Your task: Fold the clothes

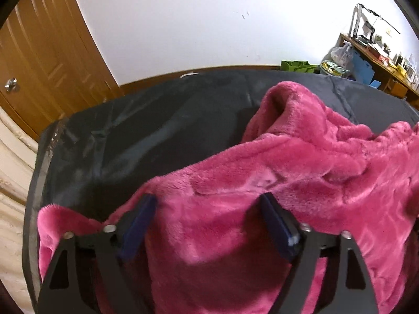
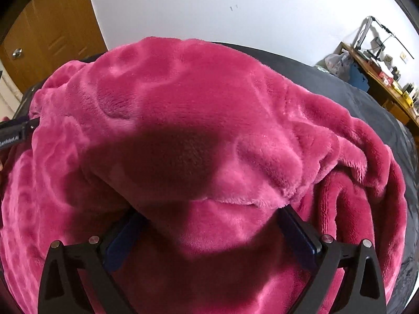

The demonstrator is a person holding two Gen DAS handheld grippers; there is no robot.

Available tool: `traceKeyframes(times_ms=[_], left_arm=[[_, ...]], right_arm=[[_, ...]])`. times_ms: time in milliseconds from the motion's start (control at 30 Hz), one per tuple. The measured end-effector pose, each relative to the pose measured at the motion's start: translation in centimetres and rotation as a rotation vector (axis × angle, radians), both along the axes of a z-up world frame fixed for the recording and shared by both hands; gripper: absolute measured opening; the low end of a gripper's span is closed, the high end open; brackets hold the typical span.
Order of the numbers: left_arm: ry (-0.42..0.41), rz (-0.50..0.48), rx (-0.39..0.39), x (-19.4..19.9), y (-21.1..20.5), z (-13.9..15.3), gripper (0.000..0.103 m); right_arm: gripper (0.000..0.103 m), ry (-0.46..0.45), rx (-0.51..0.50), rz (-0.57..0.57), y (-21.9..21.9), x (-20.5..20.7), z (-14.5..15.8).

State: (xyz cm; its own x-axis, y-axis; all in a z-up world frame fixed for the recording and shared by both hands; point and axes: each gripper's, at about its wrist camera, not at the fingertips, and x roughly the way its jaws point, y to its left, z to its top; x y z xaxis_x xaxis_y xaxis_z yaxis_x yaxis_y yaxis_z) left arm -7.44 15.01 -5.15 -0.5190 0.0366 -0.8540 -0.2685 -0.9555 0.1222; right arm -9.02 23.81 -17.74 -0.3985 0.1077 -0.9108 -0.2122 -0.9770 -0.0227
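A fluffy pink fleece garment lies crumpled on a dark grey bed cover. My left gripper is open, its blue-padded fingers spread wide with the pink fleece bulging between them near the garment's near-left edge. In the right wrist view the same garment fills the frame in a raised mound. My right gripper is open too, and a fold of fleece hides both fingertips. The left gripper's body shows at that view's left edge.
A wooden door stands at the left behind the bed. A white wall runs across the back. A cluttered wooden desk with bags and boxes stands at the far right. The bed cover's edge drops off at the left.
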Motion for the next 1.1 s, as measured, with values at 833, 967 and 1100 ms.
traceKeyframes(times_ms=[833,967,1100], left_arm=[[-0.318,-0.250,0.016,23.2,-2.7,0.5,0.091],[-0.312,-0.223,-0.032,24.9,-3.0,-1.1,0.091],[-0.255,-0.239,-0.064,26.6,-3.0,-1.4,0.091]], right_arm=[[0.102,-0.133,-0.114,0.201,-10.7,24.3,1.8],[0.102,-0.128,-0.028,0.212,-12.5,26.3,0.9],[0.102,-0.105,-0.011,0.199,-13.3,27.8,0.8]])
